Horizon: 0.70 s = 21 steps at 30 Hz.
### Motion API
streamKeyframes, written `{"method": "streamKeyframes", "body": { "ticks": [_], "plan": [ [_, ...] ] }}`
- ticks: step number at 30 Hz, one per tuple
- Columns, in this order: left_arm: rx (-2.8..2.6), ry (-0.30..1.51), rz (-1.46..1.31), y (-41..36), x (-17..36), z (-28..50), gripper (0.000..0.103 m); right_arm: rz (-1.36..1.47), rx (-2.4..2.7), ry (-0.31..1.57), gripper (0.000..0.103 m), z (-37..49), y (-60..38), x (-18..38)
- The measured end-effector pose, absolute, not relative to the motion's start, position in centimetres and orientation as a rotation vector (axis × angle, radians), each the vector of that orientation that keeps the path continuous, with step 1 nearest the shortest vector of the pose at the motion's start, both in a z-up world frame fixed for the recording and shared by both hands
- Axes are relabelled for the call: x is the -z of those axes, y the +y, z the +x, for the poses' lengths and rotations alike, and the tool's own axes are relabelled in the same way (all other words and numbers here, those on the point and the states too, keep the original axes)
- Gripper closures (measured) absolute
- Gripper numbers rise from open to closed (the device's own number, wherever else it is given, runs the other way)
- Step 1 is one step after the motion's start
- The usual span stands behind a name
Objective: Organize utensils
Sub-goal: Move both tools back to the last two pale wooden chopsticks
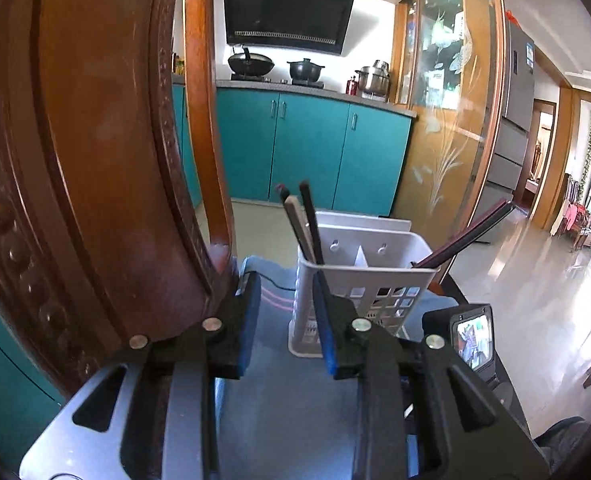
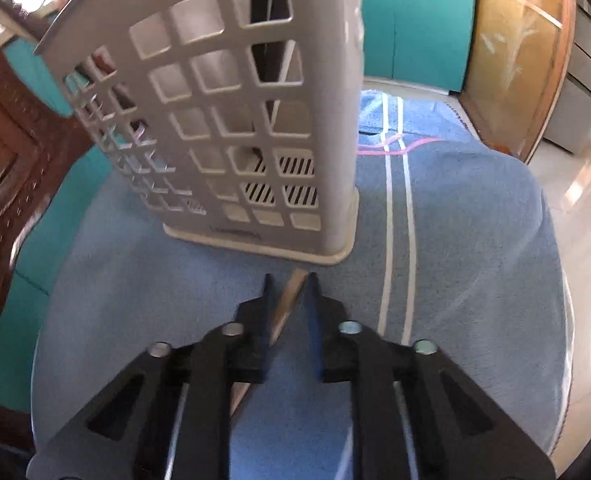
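1. The black range hood [image 1: 289, 10] on the far wall has a small white brand mark at its top, too tiny to read.
2. The white utensil basket [image 2: 231, 120] has raised letters low on its near wall, too blurred to read.
3. The grey fridge [image 1: 519, 76] on the right wears a blue sticker; its words cannot be read.

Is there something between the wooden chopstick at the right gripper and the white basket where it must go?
Nothing visible. Only bare blue cloth lies between the wooden chopstick, which sits between the right gripper's fingers, and the white basket. The basket's side wall faces it, so entry is over the open top.
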State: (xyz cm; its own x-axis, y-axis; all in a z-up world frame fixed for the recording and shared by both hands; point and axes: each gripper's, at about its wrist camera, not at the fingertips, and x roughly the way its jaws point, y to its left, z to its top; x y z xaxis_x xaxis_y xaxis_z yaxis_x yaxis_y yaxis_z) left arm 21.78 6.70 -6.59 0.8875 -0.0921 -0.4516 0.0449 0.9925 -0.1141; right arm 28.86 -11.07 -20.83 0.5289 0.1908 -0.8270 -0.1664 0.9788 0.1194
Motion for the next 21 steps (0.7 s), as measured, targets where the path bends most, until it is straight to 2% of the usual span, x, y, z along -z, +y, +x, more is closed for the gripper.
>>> {"method": "streamKeyframes", "body": {
  "ticks": [4, 10, 14, 21],
  "plan": [
    [0.072, 0.508, -0.106, 6.9, 7.0, 22.3, 0.073, 0.022, -0.297, 1.078, 0.093, 27.9, -12.5, 20.8],
    [0.129, 0.67, -0.081, 5.4, 10.1, 24.0, 0.07, -0.016, -0.328, 1.06, 0.094, 25.5, -16.0, 20.9],
    [0.159, 0.824, -0.039, 3.4, 13.5, 25.5, 0.068, 0.007, -0.297, 1.02, 0.081, 24.1, -18.6, 19.8],
    [0.273, 0.963, 0.081, -1.8, 18.5, 26.3, 0.062, 0.004, -0.295, 0.976, 0.072, 22.3, -21.1, 17.4]
  ]
}}
